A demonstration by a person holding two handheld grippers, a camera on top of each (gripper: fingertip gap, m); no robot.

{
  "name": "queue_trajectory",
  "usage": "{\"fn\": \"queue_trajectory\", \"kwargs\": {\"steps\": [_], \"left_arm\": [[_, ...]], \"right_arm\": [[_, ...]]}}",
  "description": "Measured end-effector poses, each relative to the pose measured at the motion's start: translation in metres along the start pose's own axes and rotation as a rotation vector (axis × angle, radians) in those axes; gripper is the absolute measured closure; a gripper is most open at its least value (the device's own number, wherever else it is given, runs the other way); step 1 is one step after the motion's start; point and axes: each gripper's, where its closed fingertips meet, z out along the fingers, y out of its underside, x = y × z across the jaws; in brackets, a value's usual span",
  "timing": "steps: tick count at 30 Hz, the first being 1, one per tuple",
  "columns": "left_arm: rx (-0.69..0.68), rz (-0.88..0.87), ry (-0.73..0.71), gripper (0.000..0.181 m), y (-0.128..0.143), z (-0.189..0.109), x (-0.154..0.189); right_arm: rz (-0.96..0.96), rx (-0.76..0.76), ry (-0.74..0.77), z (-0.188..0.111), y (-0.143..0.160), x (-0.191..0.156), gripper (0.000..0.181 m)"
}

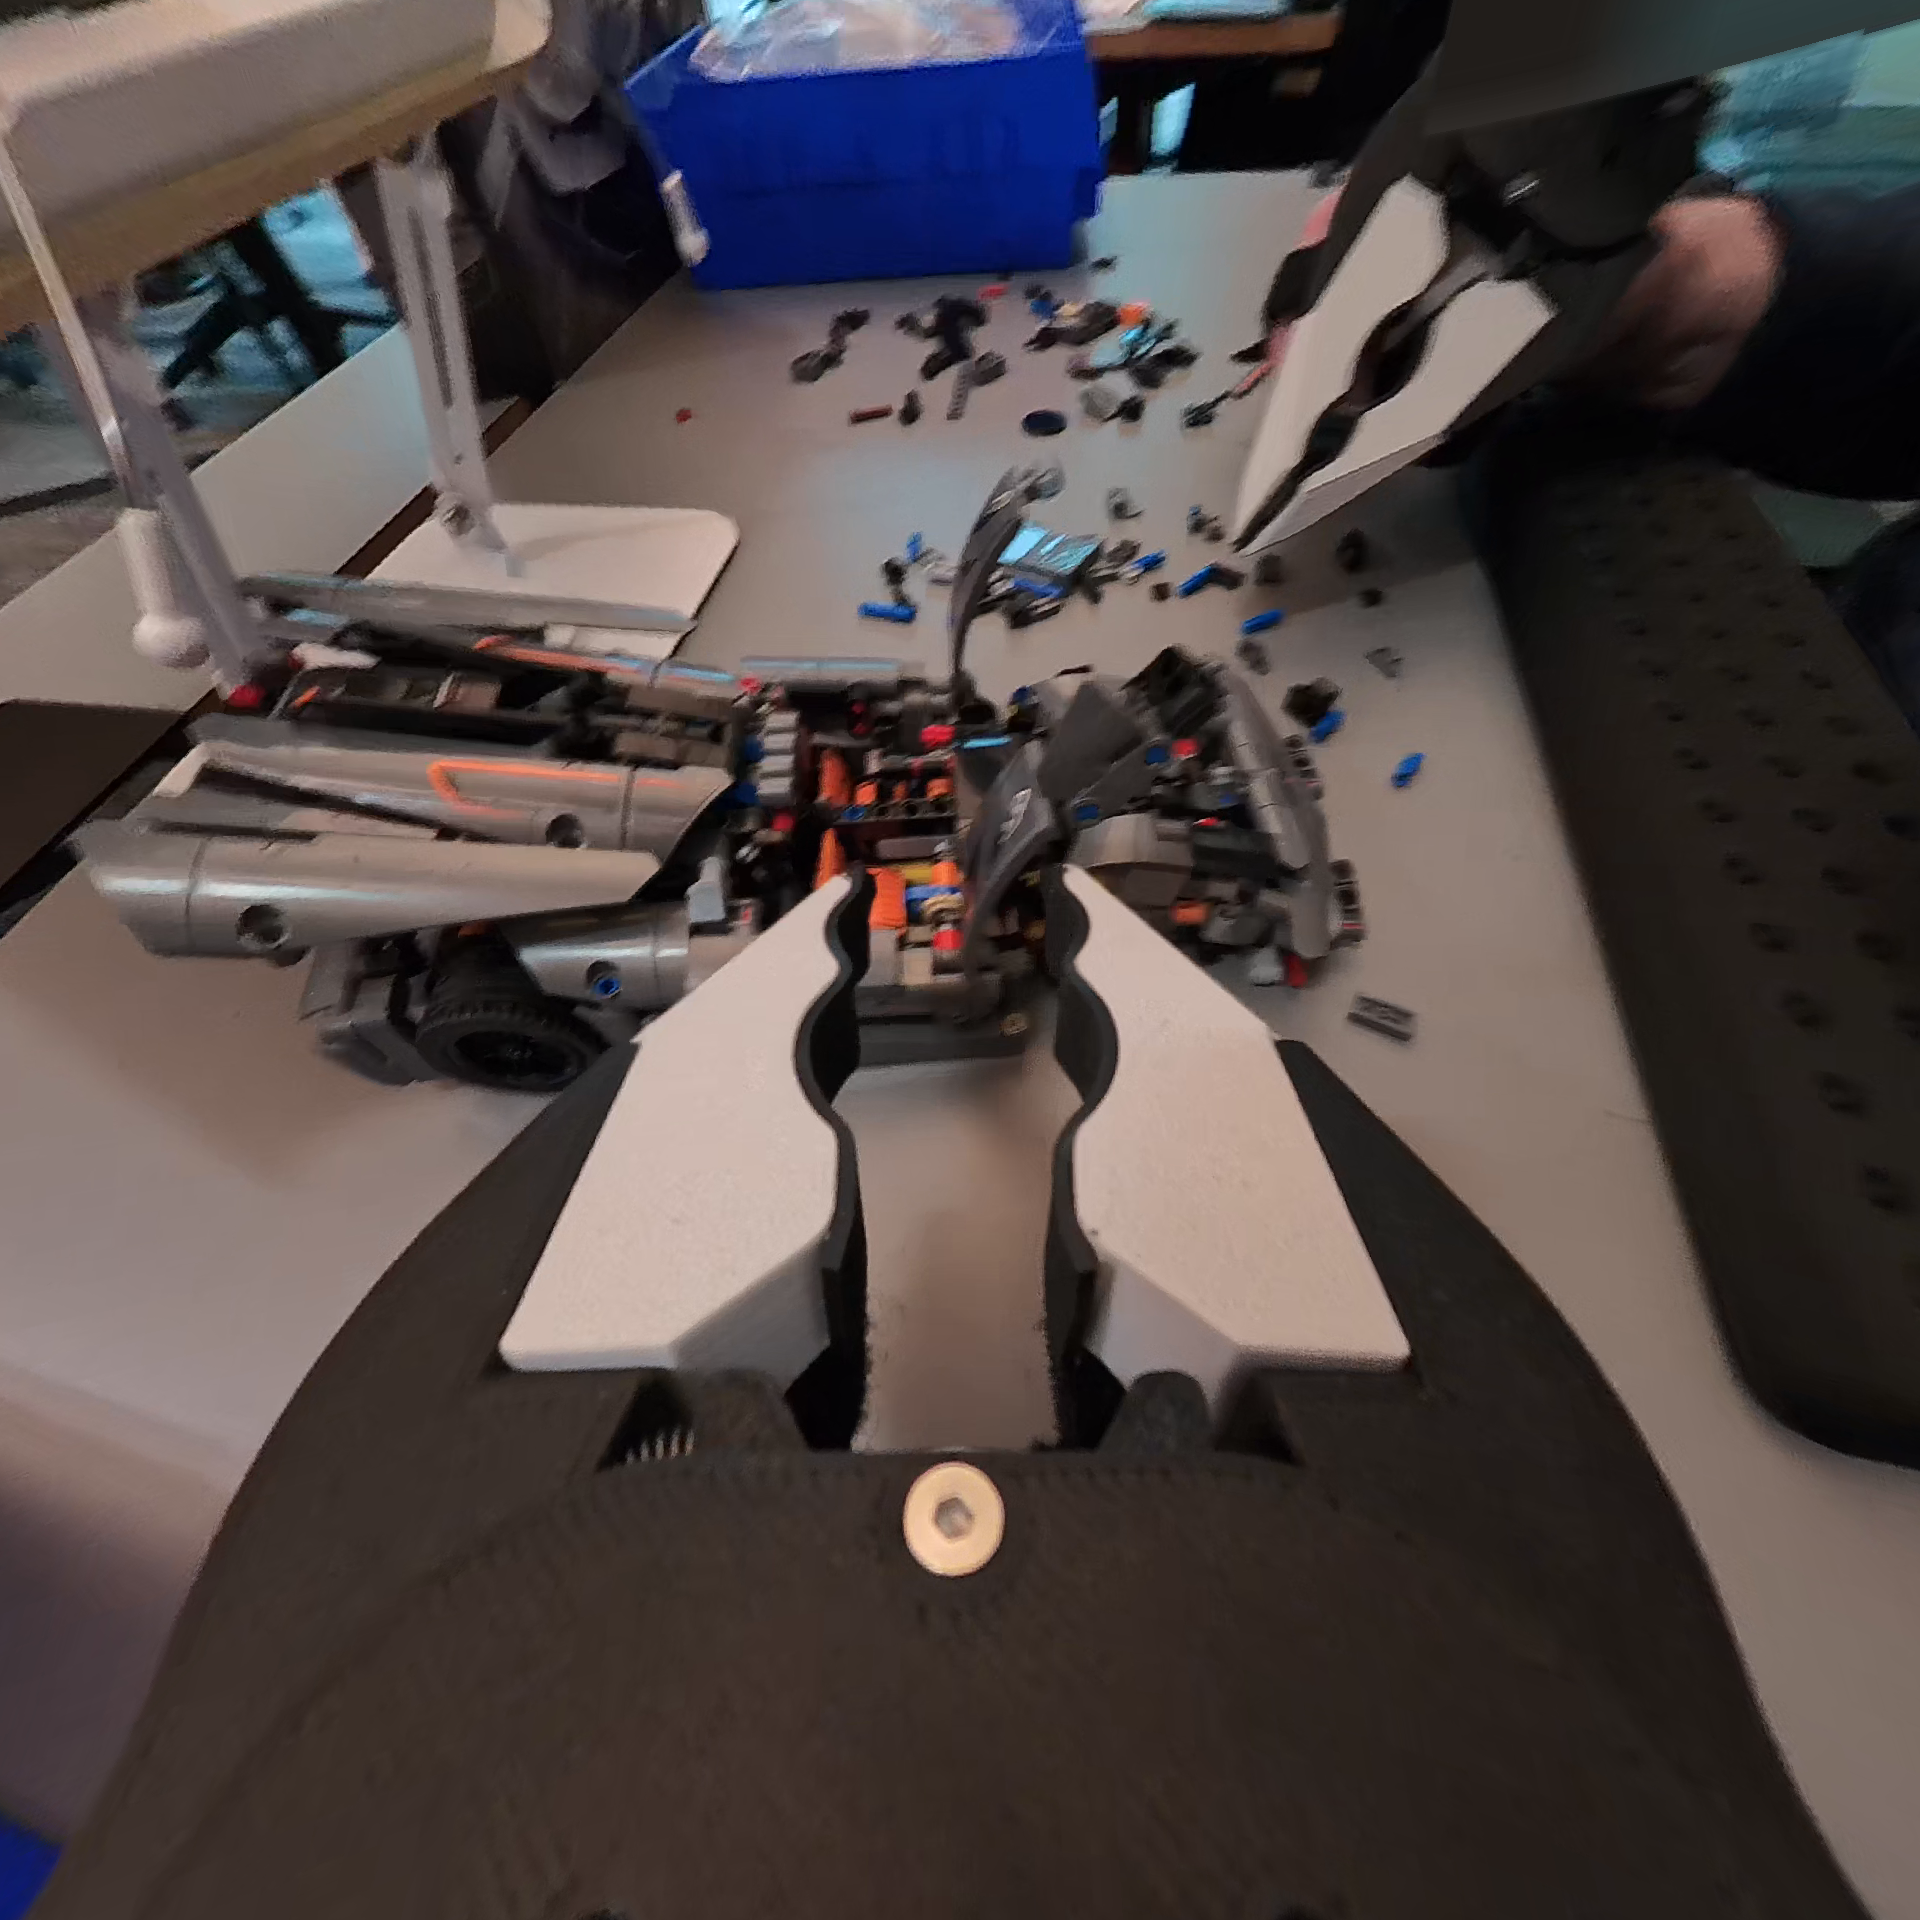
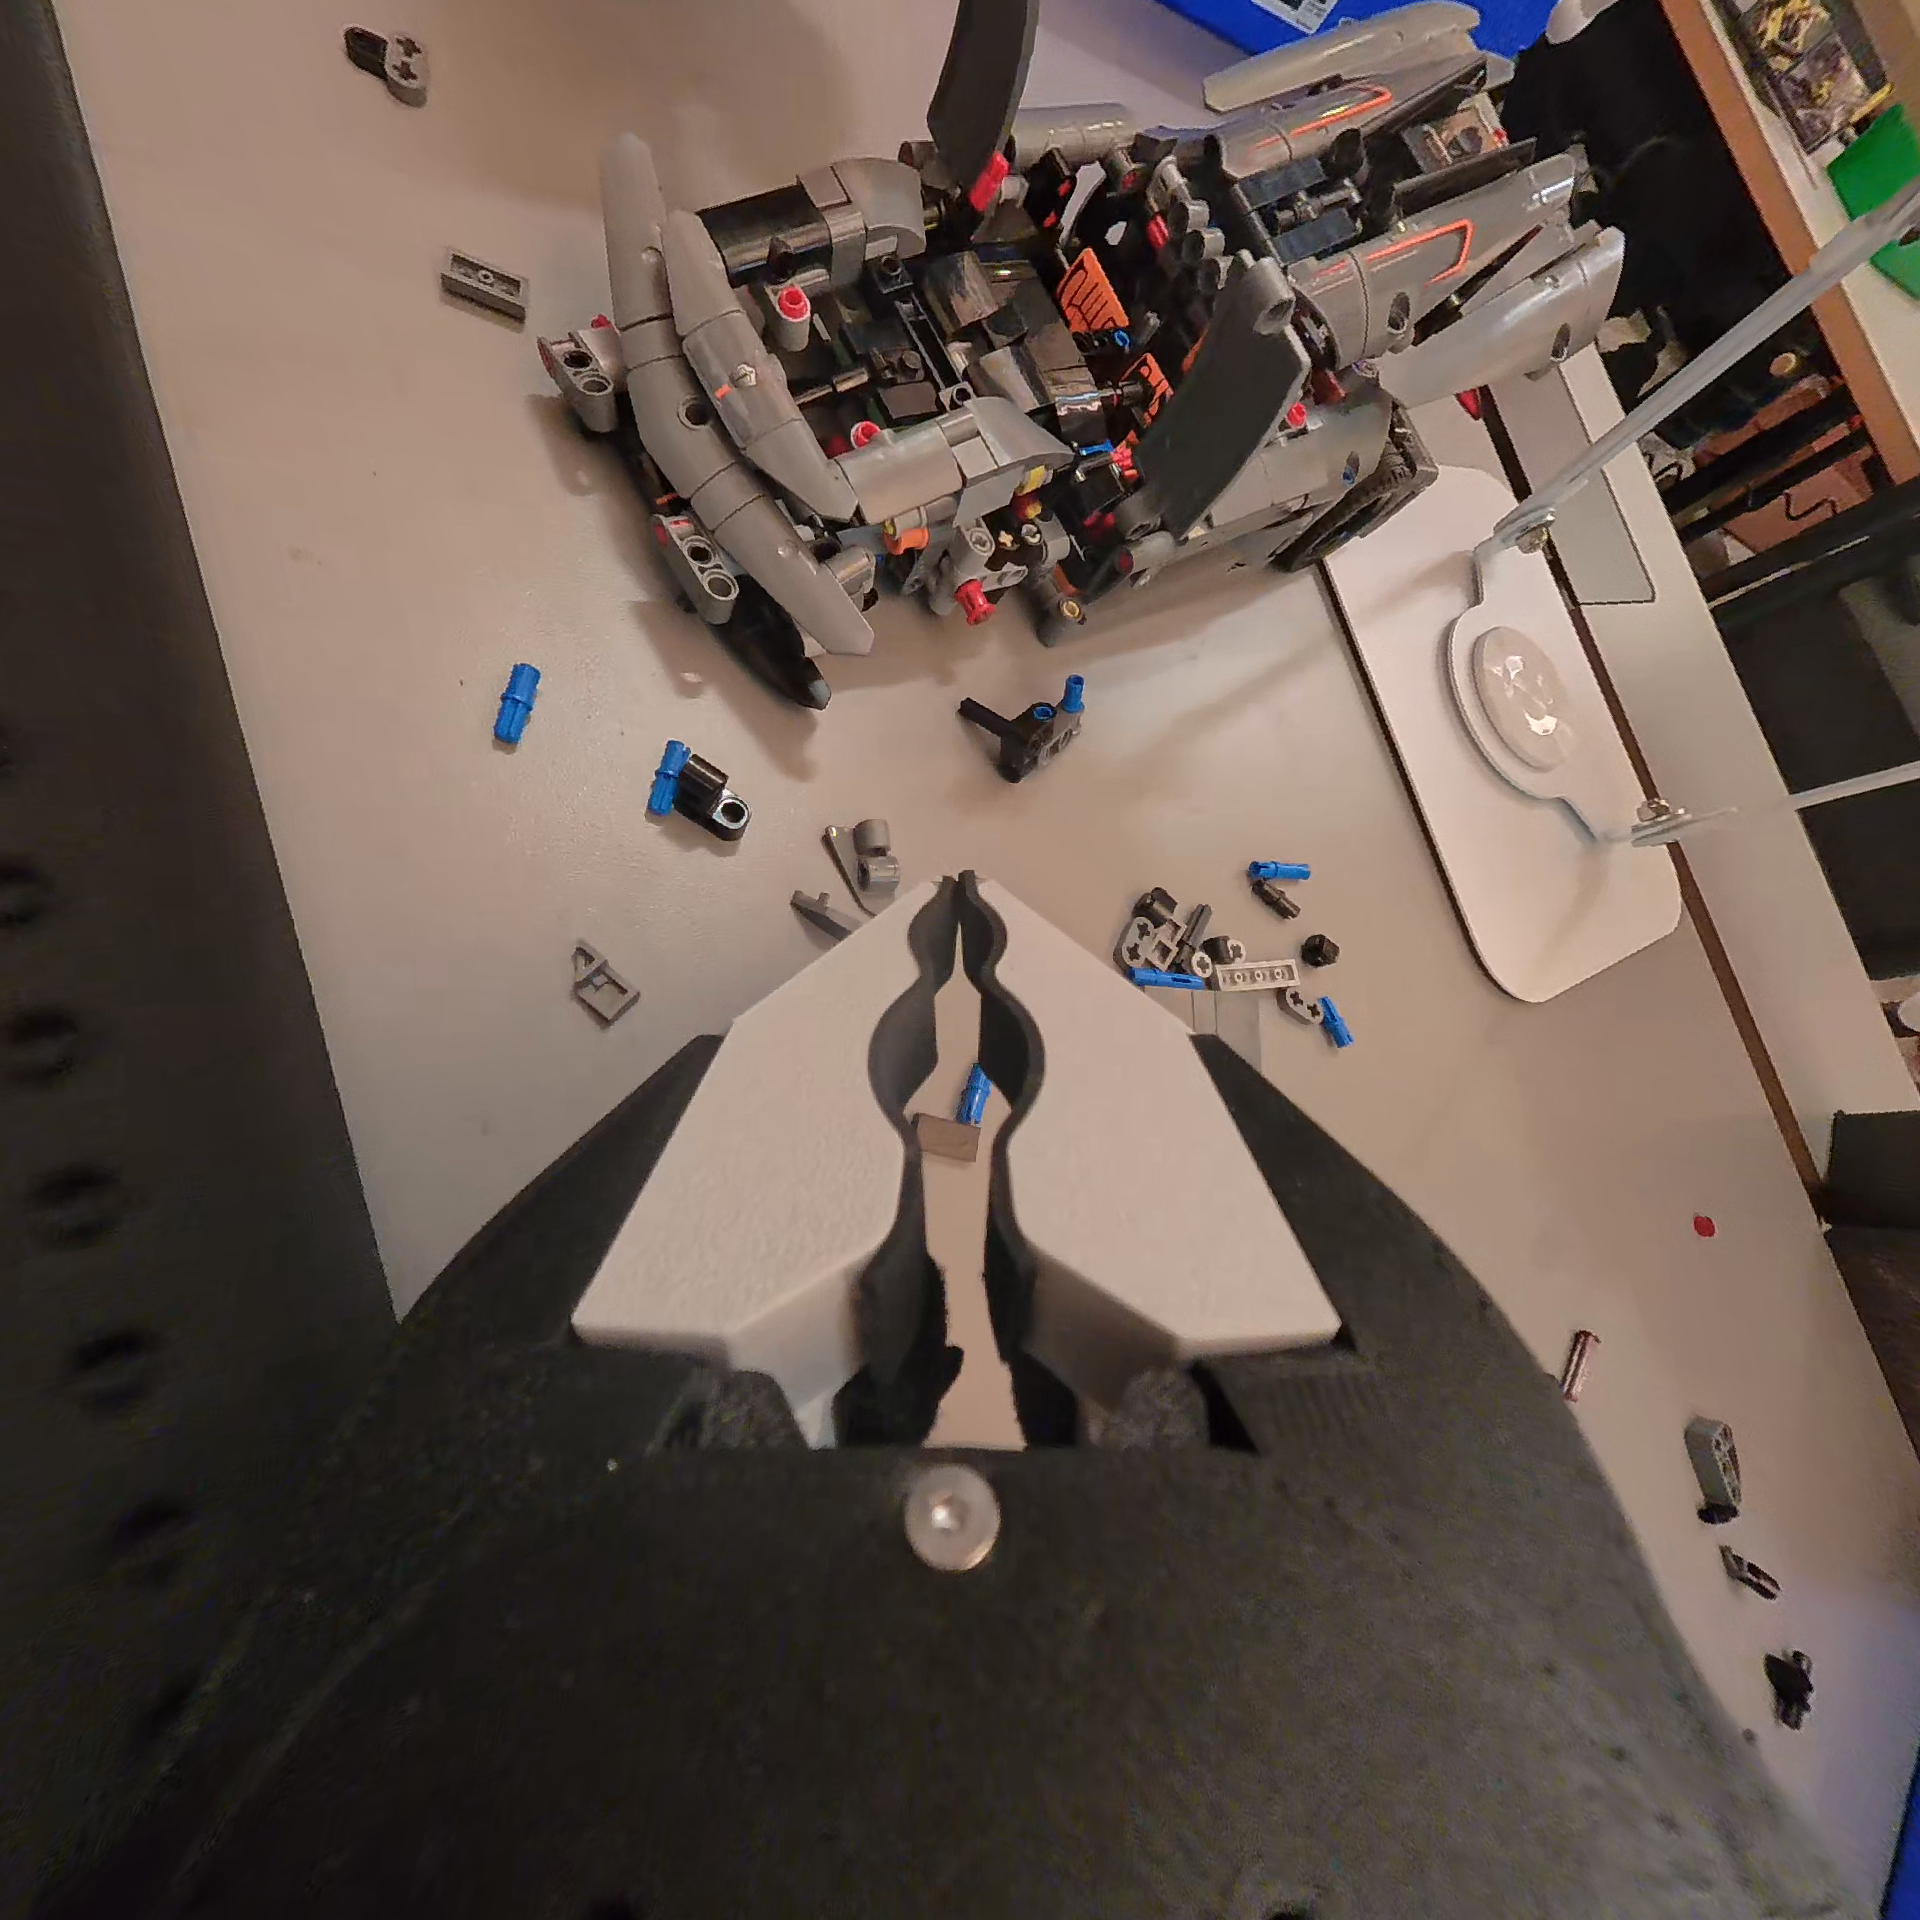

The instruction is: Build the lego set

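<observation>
My left gripper (image 1: 956, 914) stands parted and empty, its tips at the part-built car (image 1: 727, 821) on the grey table (image 1: 260, 1143): rigid moulded plastic, glossy curved grey panels, brittle snap joints, best gripped by its dense black frame. At two o'clock, my right gripper (image 2: 958, 883) is pinched nearly closed, seemingly empty, above loose pins (image 2: 516, 703), light and slippery.

Workshop or lab bench.
A grey table (image 1: 1455, 935), a blue bin (image 1: 873, 156), a white stand (image 1: 582, 551) and wooden shelving (image 2: 1766, 208) behind.
</observation>
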Motion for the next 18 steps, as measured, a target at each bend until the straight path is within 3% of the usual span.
{"fn": "queue_trajectory", "kwargs": {"steps": [6, 12, 18], "left_arm": [[0.015, 0.012, 0.095, 0.135, -0.01, 0.005, 0.022], [-0.023, 0.082, 0.053, 0.156, -0.01, 0.018, 0.025], [-0.052, 0.174, -0.027, 0.162, -0.011, 0.019, 0.022]], "right_arm": [[0.004, -0.003, -0.008, 0.002, 0.0, -0.001, 0.181], [0.019, -0.009, -0.015, 0.003, 0.003, 0.0, 0.181], [0.06, -0.039, -0.009, 0.006, 0.011, 0.005, 0.181]]}}
